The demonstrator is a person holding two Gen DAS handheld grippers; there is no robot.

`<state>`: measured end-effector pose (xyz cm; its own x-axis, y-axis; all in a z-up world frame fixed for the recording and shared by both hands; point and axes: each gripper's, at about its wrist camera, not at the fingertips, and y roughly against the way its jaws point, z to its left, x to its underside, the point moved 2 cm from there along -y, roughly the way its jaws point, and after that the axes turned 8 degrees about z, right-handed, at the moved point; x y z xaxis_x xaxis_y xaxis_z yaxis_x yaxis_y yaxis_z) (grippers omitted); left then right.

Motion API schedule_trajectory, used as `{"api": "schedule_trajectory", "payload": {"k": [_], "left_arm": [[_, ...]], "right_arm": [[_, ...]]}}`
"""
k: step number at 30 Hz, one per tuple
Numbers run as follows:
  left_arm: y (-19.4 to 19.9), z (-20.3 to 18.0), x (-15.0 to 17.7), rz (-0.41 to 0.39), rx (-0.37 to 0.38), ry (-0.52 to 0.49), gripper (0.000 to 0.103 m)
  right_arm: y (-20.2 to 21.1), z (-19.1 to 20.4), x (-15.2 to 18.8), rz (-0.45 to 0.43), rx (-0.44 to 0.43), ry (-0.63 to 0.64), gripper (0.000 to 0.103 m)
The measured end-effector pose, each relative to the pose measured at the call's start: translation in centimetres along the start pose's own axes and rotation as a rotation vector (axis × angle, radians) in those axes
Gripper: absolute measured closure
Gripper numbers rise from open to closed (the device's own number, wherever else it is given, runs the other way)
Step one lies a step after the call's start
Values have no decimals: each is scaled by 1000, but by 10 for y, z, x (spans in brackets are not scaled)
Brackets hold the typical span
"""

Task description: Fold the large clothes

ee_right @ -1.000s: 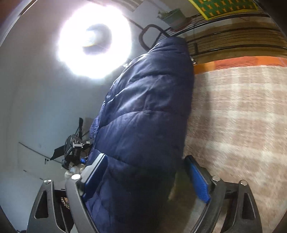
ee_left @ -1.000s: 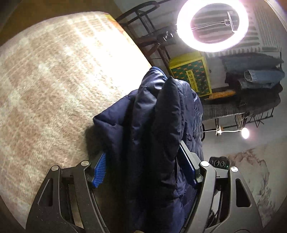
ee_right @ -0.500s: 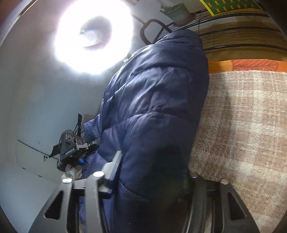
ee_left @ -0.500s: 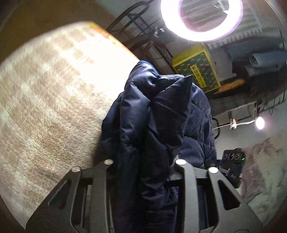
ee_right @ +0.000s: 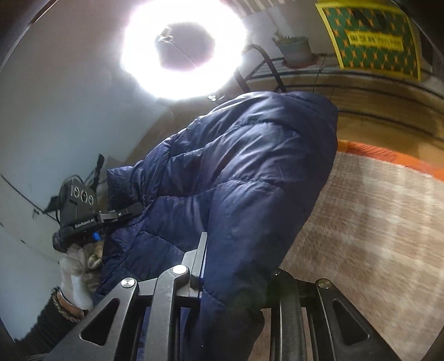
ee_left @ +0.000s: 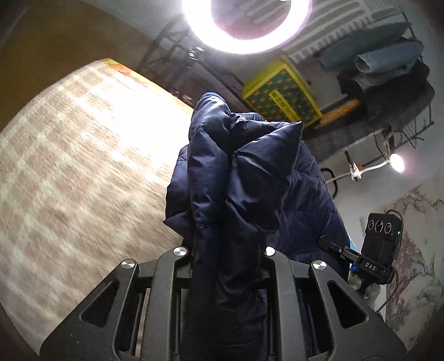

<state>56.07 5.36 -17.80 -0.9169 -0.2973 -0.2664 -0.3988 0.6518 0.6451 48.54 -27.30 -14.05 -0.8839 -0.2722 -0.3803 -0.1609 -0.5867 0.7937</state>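
Note:
A dark navy quilted puffer jacket (ee_left: 249, 177) hangs bunched between both grippers, lifted off the beige checked cloth surface (ee_left: 69, 166). My left gripper (ee_left: 226, 258) is shut on a thick fold of the jacket; its pads are buried in the fabric. In the right wrist view the jacket (ee_right: 244, 172) fills the middle, and my right gripper (ee_right: 236, 266) is shut on another fold of it. The right gripper's body (ee_left: 380, 241) shows past the jacket in the left view, and the left gripper's body (ee_right: 80, 211) shows in the right view.
A bright ring light (ee_left: 247, 25) glares overhead. A yellow-green patterned box (ee_left: 283, 97) and a dark rack with folded clothes (ee_left: 388, 64) stand behind. An orange edge (ee_right: 388, 158) borders the checked surface (ee_right: 374, 236). A small lamp (ee_left: 396, 162) glows at right.
Both grippers were open around the jacket a second ago and have closed on it. The jacket has risen off the checked surface, and both views have tilted upward.

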Motion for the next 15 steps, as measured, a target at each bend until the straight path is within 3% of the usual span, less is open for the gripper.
{"api": "schedule_trajectory", "payload": {"k": [15], "left_arm": [[10, -115, 72, 42, 137, -112, 87]], "right_arm": [[131, 11, 72, -80, 168, 64, 83]]}}
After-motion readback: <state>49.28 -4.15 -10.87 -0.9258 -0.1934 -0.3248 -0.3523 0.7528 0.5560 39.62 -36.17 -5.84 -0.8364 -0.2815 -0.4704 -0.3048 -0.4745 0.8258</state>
